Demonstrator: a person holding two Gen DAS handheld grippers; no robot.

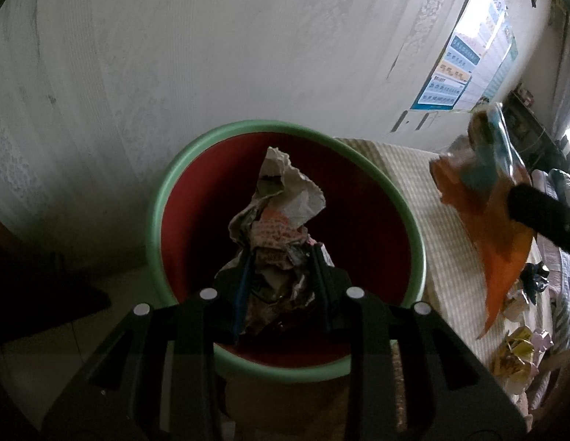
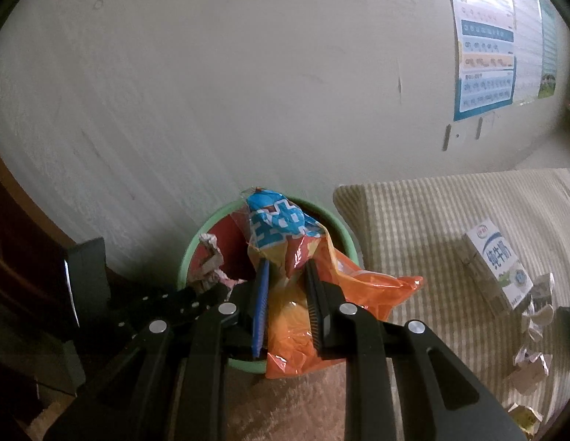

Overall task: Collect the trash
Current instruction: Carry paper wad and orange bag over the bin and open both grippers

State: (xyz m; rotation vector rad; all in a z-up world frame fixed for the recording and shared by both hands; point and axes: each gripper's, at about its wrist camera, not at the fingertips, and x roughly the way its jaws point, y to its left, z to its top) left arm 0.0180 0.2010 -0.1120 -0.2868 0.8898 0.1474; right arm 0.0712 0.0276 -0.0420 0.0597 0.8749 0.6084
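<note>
Left hand-held gripper [image 1: 281, 257]: nearest to the left wrist camera; its two fingers are clamped on a crumpled paper wad [image 1: 277, 220], which sticks up past the fingertips.
Crumpled paper wad: it hangs over the open mouth of the bin [image 1: 167, 191], inside the ring of the rim.
Bin: round, with a pale green rim and a red inside; it stands on the floor against the wall [image 1: 211, 55], just beside the left end of the bed [image 1: 424, 202].
Right hand-held gripper [image 2: 285, 268]: its fingers are closed on an orange plastic bag [image 2: 358, 286] together with a blue-and-white snack wrapper [image 2: 281, 220].
Orange plastic bag: it is over the right half of the bin and hangs down over the near rim; in the left wrist view it is in the air at the right, above the bed.
Bed: covered with a striped beige cloth; it lies to the right of the bin.
Milk carton [image 2: 498, 261]: white and blue, it lies on the bed, well apart from the bin.
Other trash [image 2: 535, 349]: crumpled pieces of paper lie on the bed near the carton, at the right edge.
Posters [image 2: 487, 55]: they are fixed on the far wall, above the bed.
</note>
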